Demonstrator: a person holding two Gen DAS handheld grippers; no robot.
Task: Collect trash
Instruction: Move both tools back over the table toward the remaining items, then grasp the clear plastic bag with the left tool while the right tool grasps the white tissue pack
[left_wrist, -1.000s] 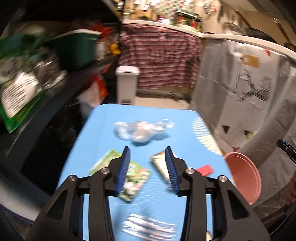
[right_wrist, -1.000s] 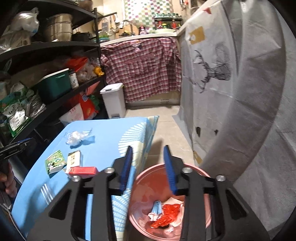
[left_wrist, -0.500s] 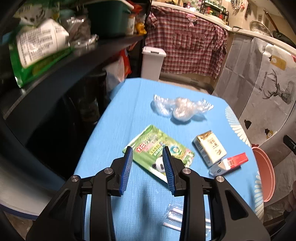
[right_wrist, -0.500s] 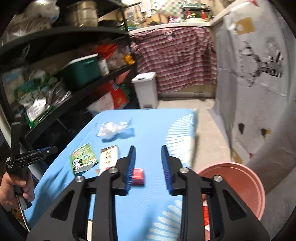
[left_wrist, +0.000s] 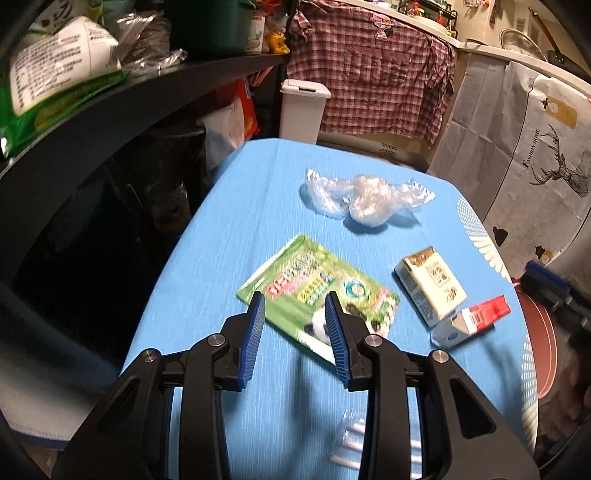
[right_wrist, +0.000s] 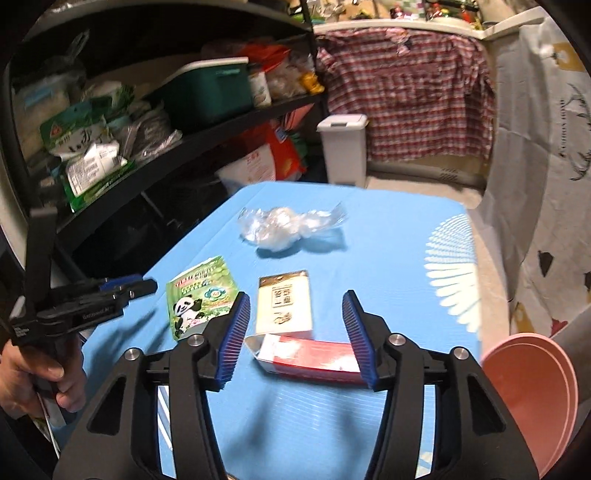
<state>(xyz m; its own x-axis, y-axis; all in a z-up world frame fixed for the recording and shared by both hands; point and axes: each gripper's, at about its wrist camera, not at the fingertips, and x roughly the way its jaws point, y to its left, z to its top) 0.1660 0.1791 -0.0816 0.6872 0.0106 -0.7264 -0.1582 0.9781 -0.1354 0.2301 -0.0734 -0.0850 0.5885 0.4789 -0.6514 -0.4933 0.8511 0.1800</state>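
Holding your right gripper (right_wrist: 295, 334) low over the blue table (right_wrist: 388, 243), you have its jaws opening with the red-and-white carton (right_wrist: 310, 356) lying between them, not yet pinched; that spread looks meant to clear the carton's length before you close; your left gripper (left_wrist: 294, 332) hangs over the green panda packet (left_wrist: 314, 291) with jaws part open and nothing pressed between the pads, probably lined up for that packet's near edge; the cream box (right_wrist: 286, 306) lies just beside the carton, the crumpled clear plastic (right_wrist: 288, 229) sits farther back, and some white sticks (left_wrist: 354, 443) in a clear wrap lie near your left gripper; the pink basin (right_wrist: 532, 391) waits off the table's right edge, within easy reach for dropping trash; the tabletop is flat and smooth, so thin packets may slide; black shelves (right_wrist: 221, 122) crowded with bags flank the left, with a white bin (right_wrist: 343, 147) and checked cloth (right_wrist: 406, 99) behind.
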